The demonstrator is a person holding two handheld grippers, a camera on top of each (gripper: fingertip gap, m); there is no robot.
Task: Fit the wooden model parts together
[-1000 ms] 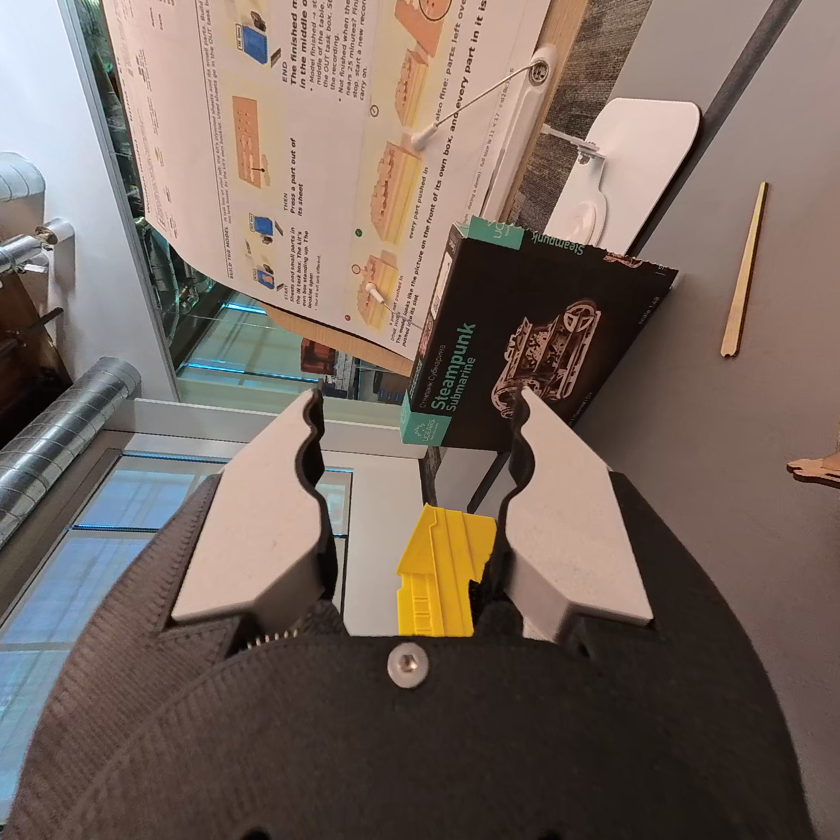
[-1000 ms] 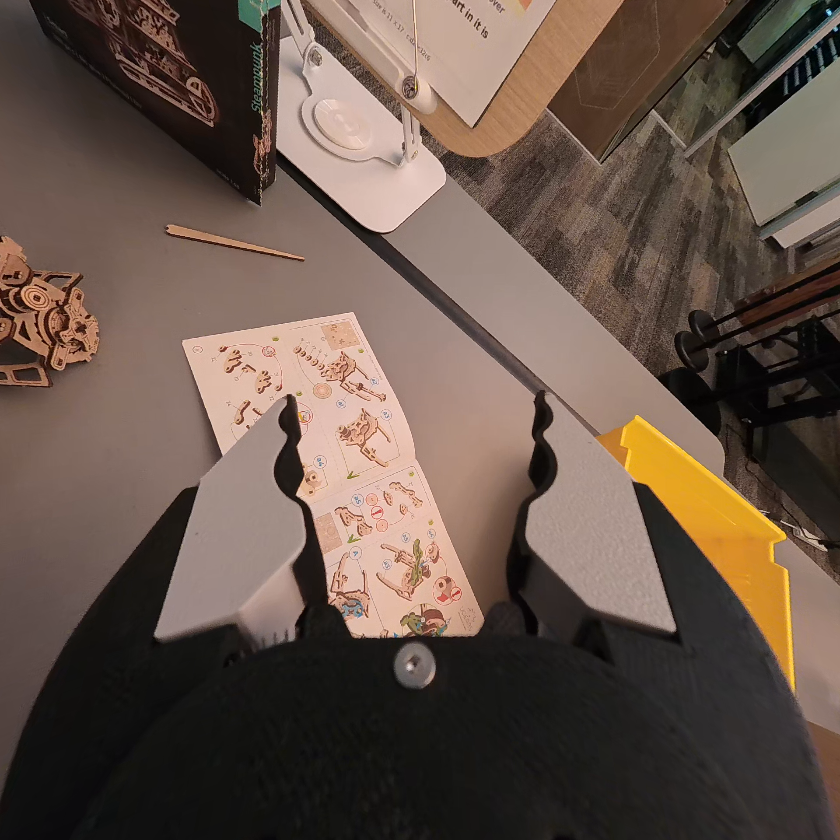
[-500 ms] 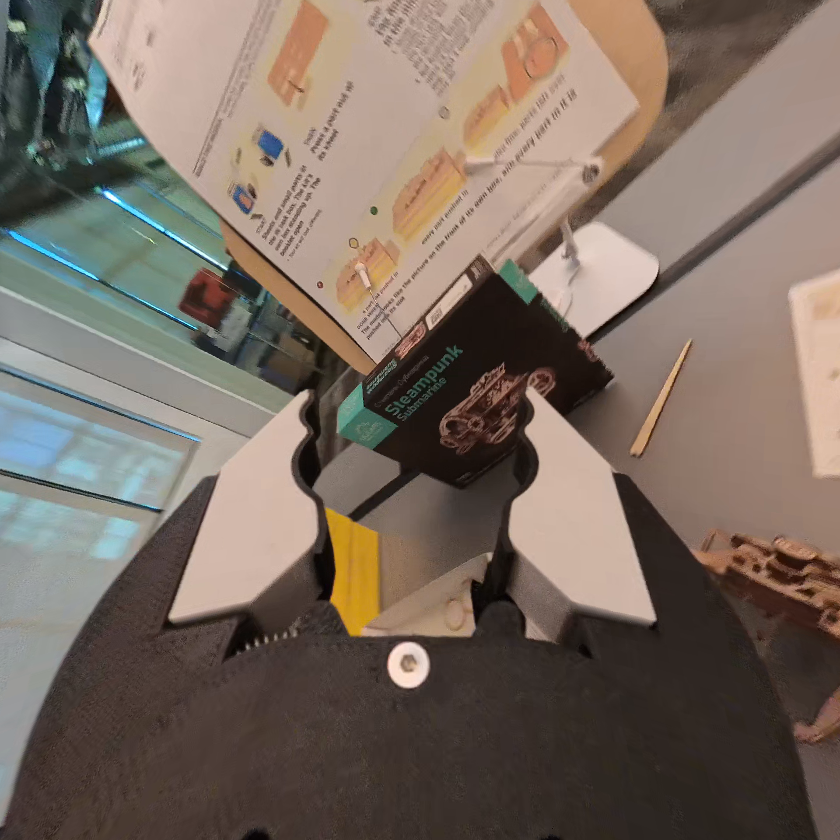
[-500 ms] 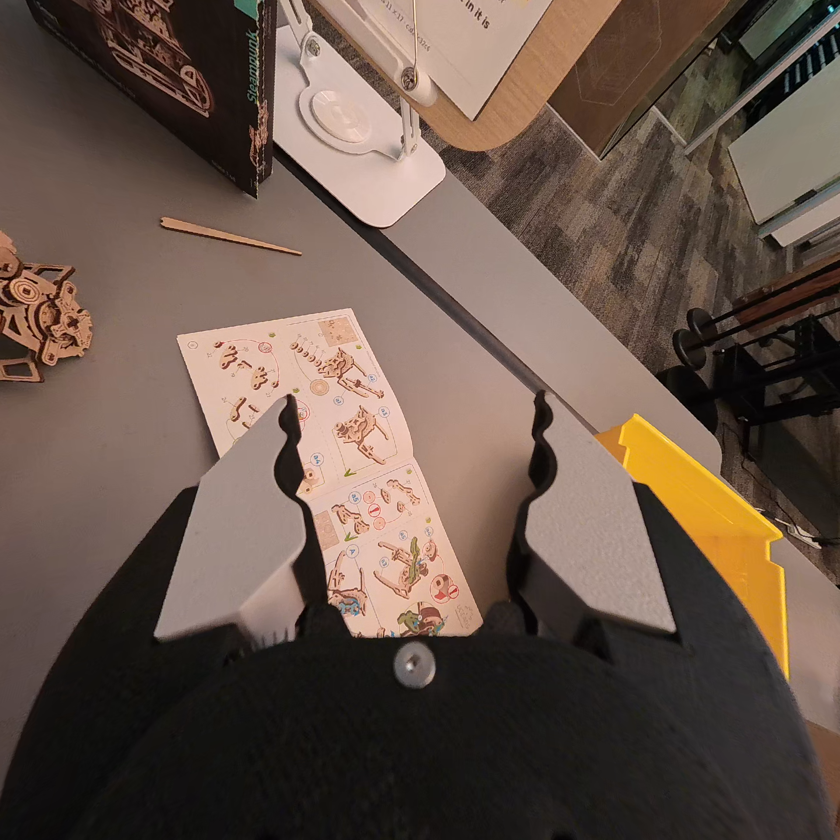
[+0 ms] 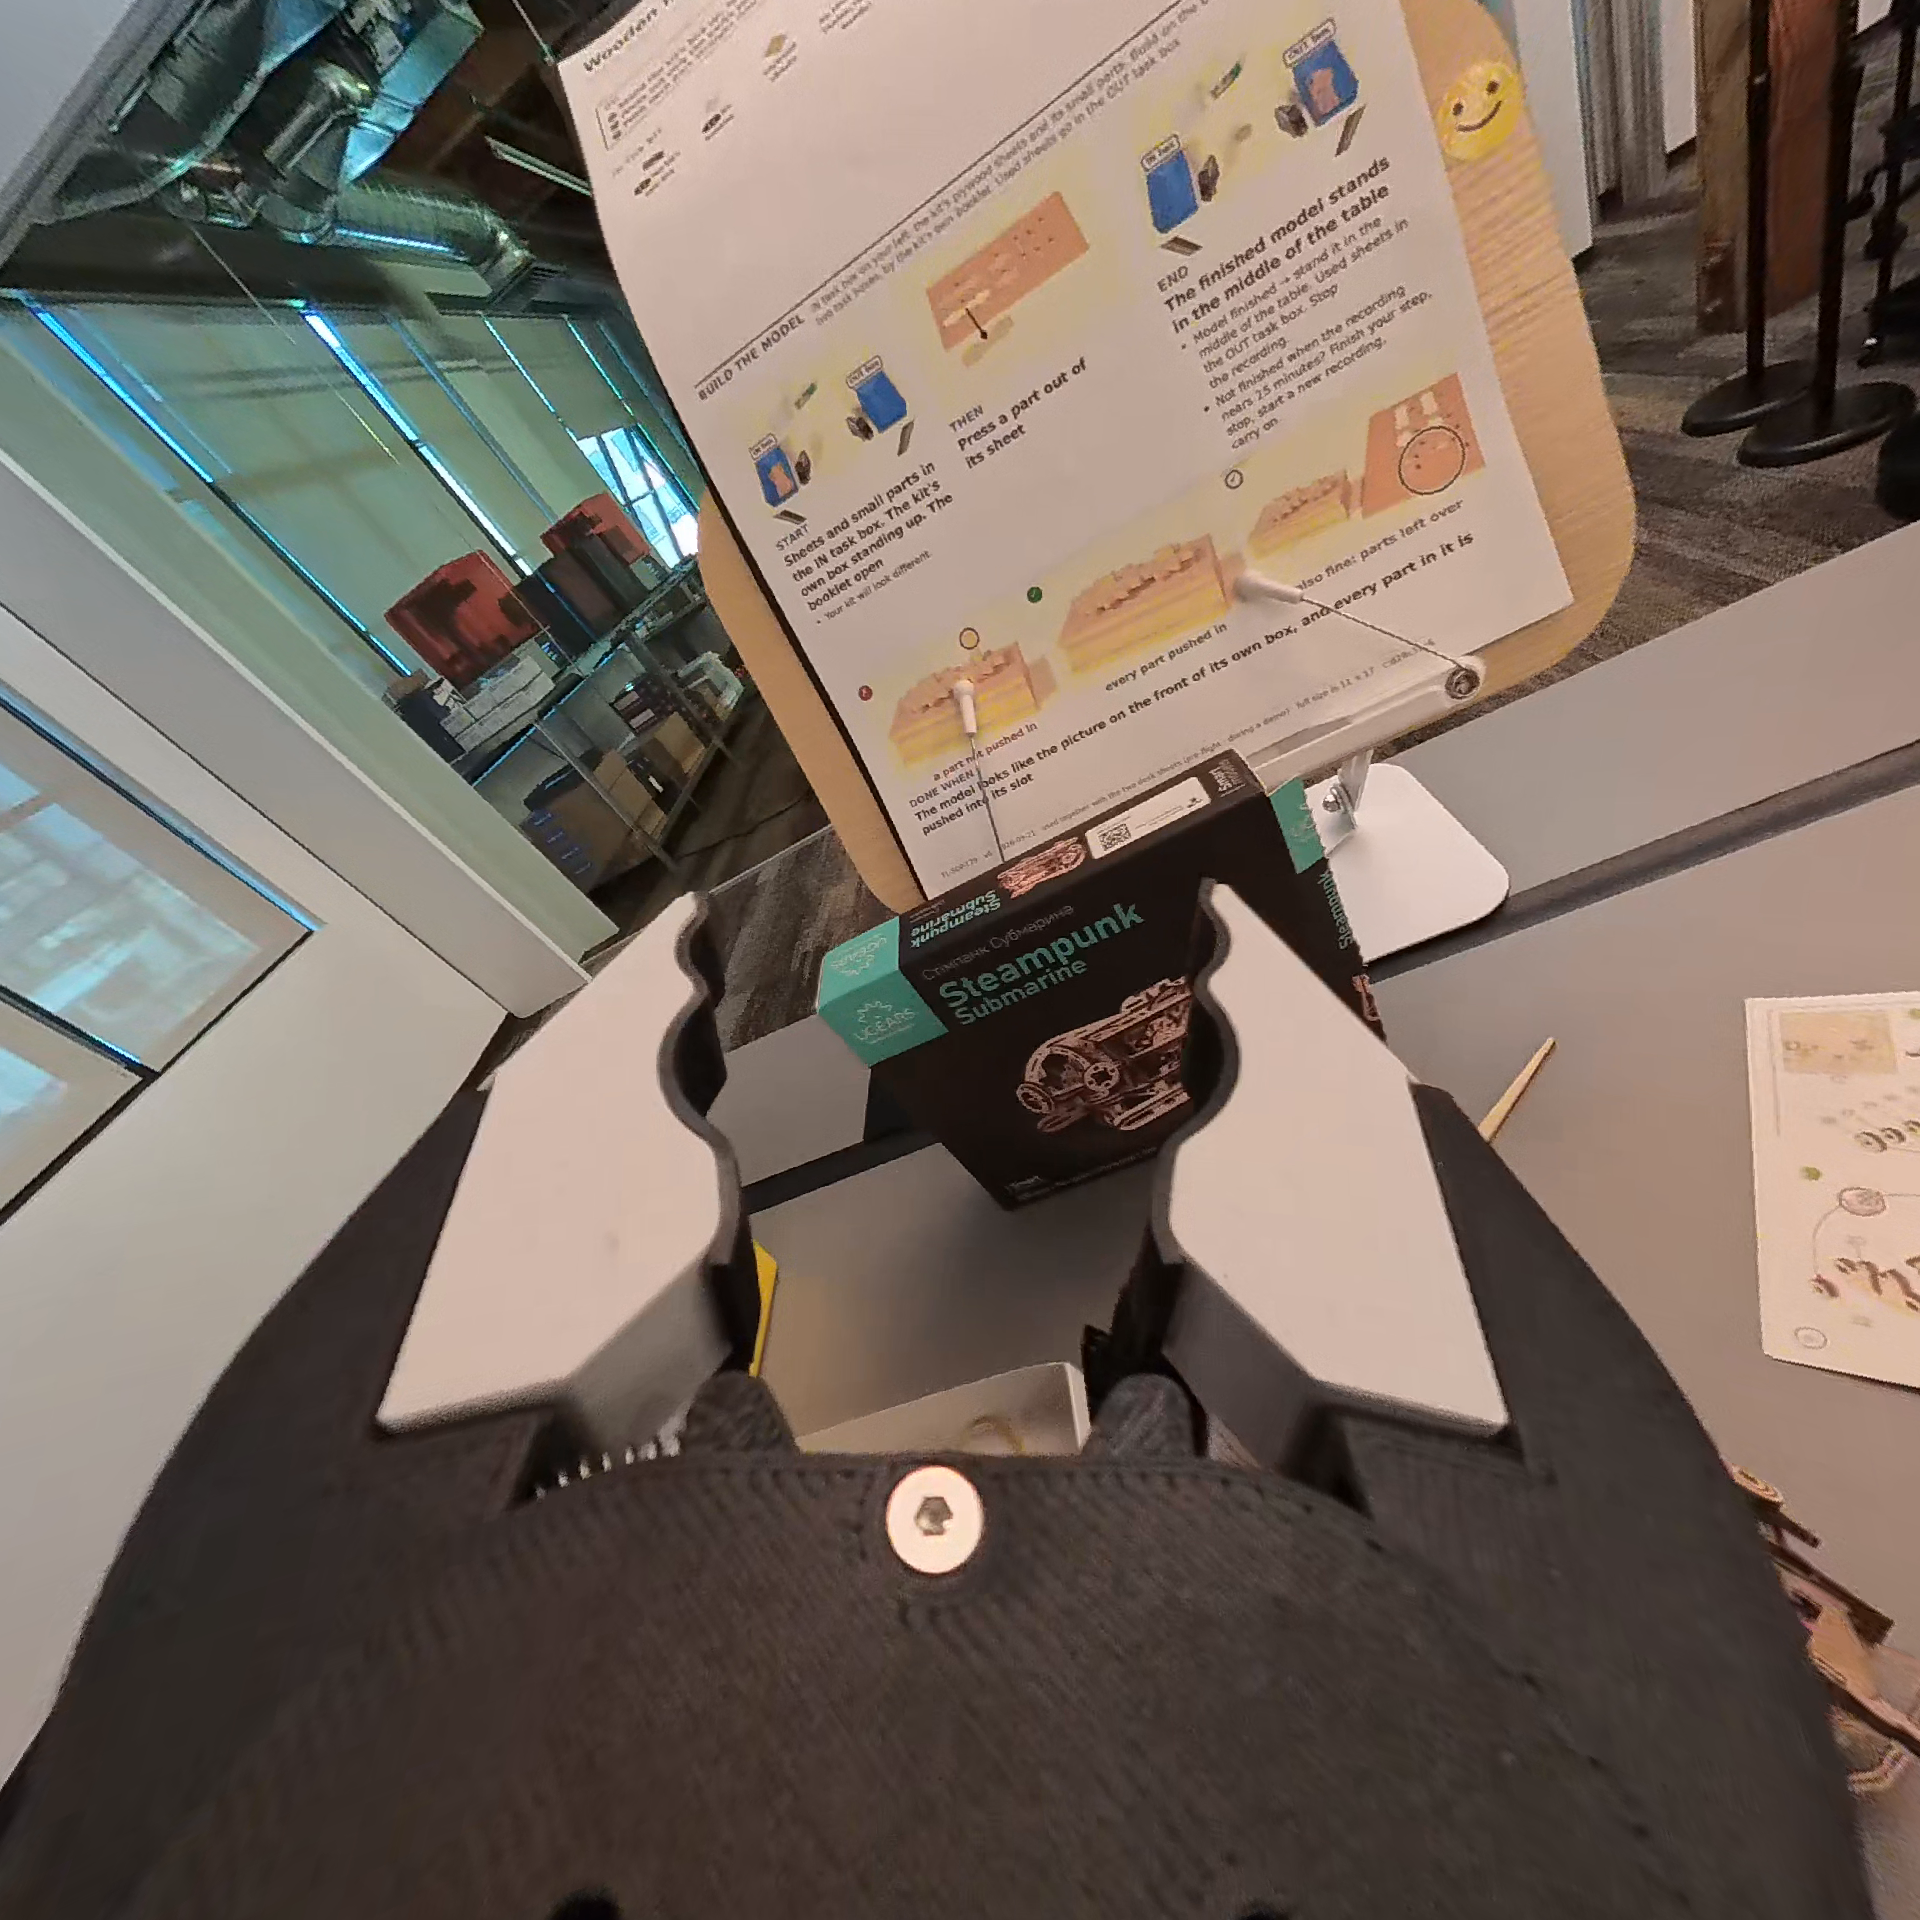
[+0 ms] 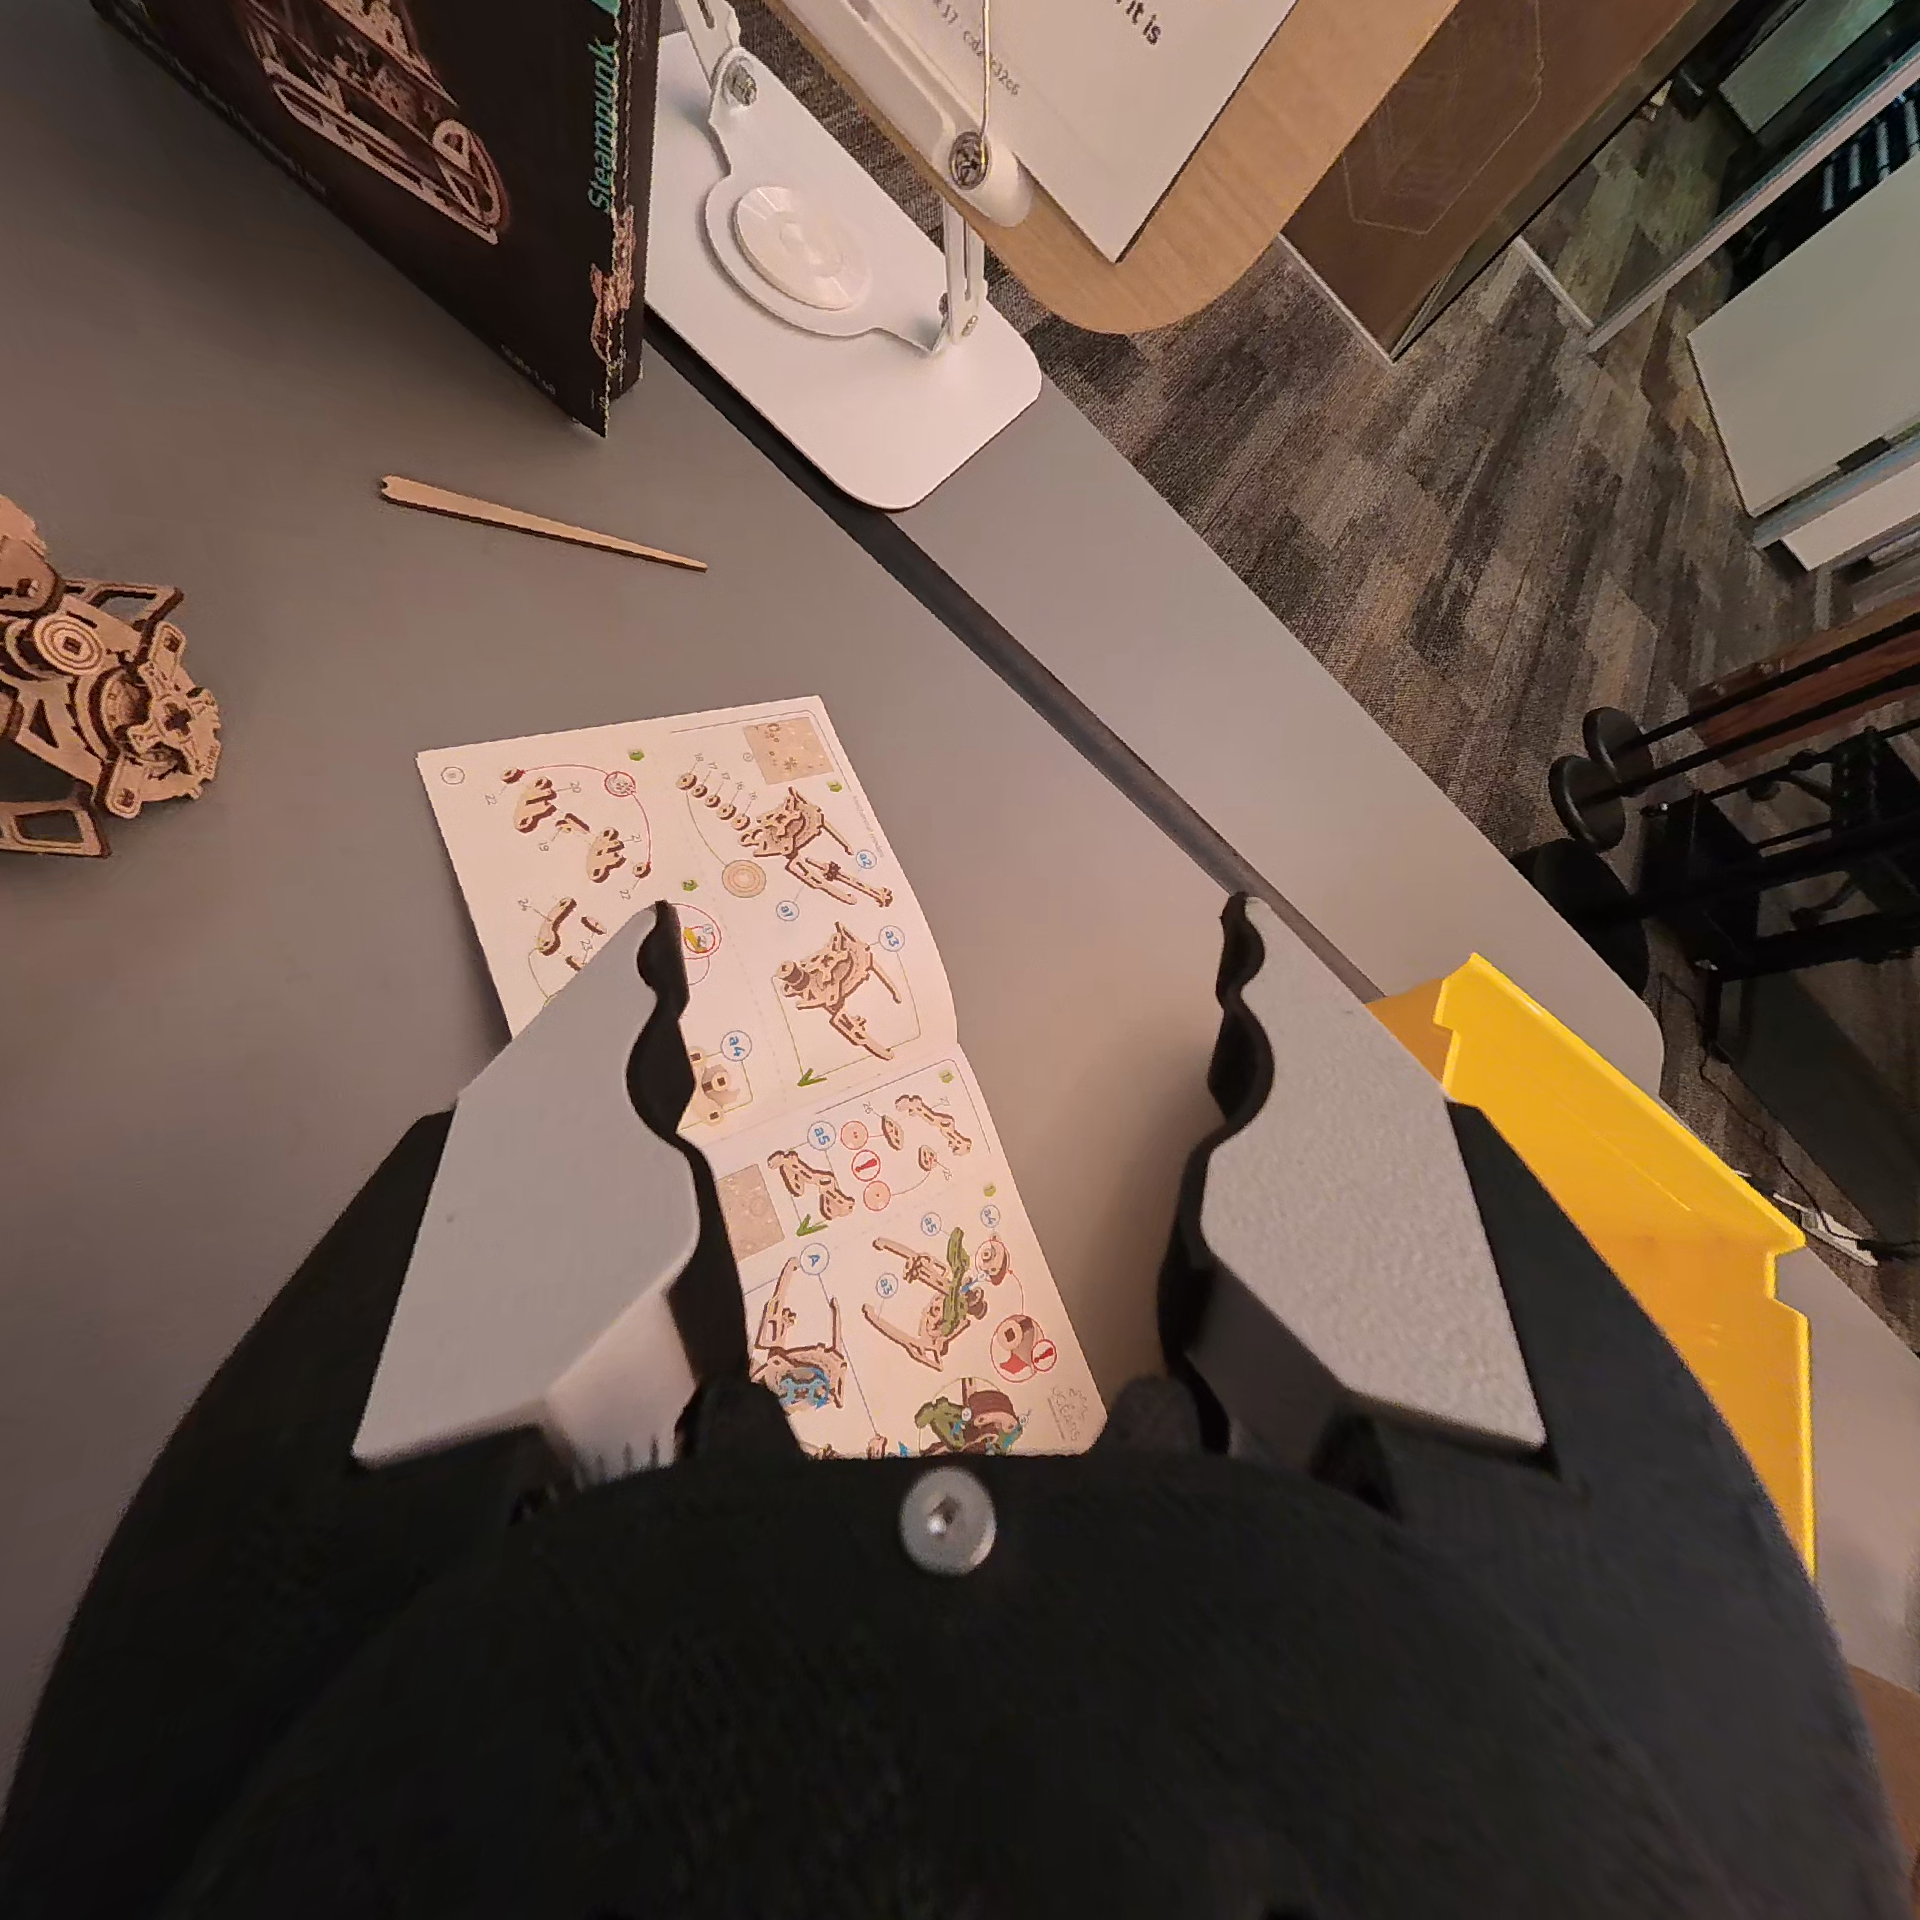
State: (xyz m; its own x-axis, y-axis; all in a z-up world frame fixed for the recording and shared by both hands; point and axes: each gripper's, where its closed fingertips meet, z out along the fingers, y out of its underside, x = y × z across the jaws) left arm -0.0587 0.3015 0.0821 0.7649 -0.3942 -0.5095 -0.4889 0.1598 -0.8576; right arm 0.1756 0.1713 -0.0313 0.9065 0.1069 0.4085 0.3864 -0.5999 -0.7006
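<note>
grey table (image 6: 260, 1039) bears booklet (image 6: 790, 997), wooden stick (image 6: 540, 525), model (image 6: 94, 717), box (image 6: 416, 166).

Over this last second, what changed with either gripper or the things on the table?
The left gripper swung round from sideways to upright, so the kit box and instruction stand now appear upright; it stayed open and empty. The right gripper barely moved, open over the booklet. The wooden model, the wooden stick and the yellow bin lie as before.

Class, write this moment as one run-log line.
left gripper: open, empty | right gripper: open, empty, above booklet | wooden model: untouched on table
</note>
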